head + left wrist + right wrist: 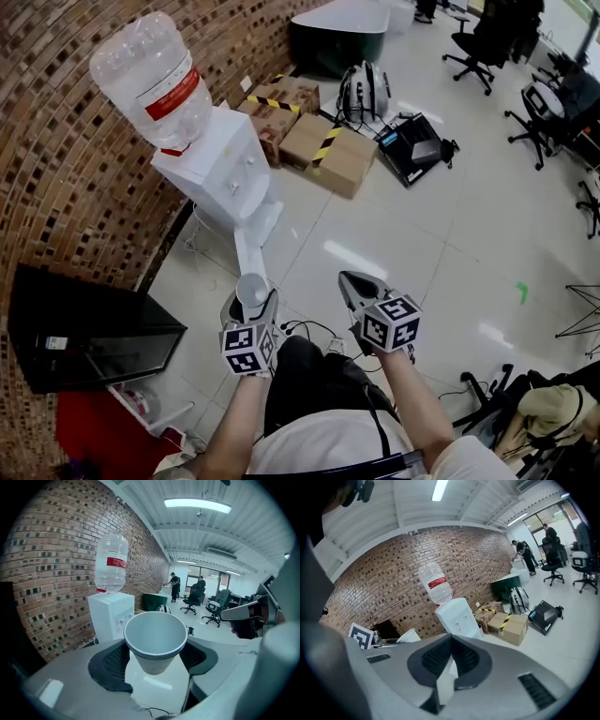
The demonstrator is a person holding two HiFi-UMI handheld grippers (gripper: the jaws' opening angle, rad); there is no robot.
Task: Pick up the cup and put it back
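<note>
Head view: both forearms reach forward from the bottom edge, side by side and slightly apart, each hand behind its marker cube. Both claws tilt forward and a bit down over the floor (422,244).

Left claw (251,298): clamped on a white cup (253,289). Left gripper view confirms this: the cup (155,639) sits upright between the two black pads (110,660), mouth up and empty inside. The rim looks doubled, maybe two nested cups, can't be sure. The cup is held in the air above the floor, touching no surface.

Right claw (356,284): jaws closed together, nothing between them. In the right gripper view its tips (451,641) meet, with only floor showing through the slot lower down. The left claw's marker cube (361,637) and the cup (408,636) show off to the left there.

Just ahead of the cup is a white water dispenser (220,169) with a big clear bottle (155,80) on top, standing against the brick wall (56,141). A black cabinet (94,337) stands left of the arms by the same wall.

Further along the wall are cardboard boxes (328,150) with striped tape, a backpack (364,94) and an open black case (412,150) on the floor.

Far back: office chairs (478,42). Two people (174,587) stand at the far end, too small to detail.
</note>
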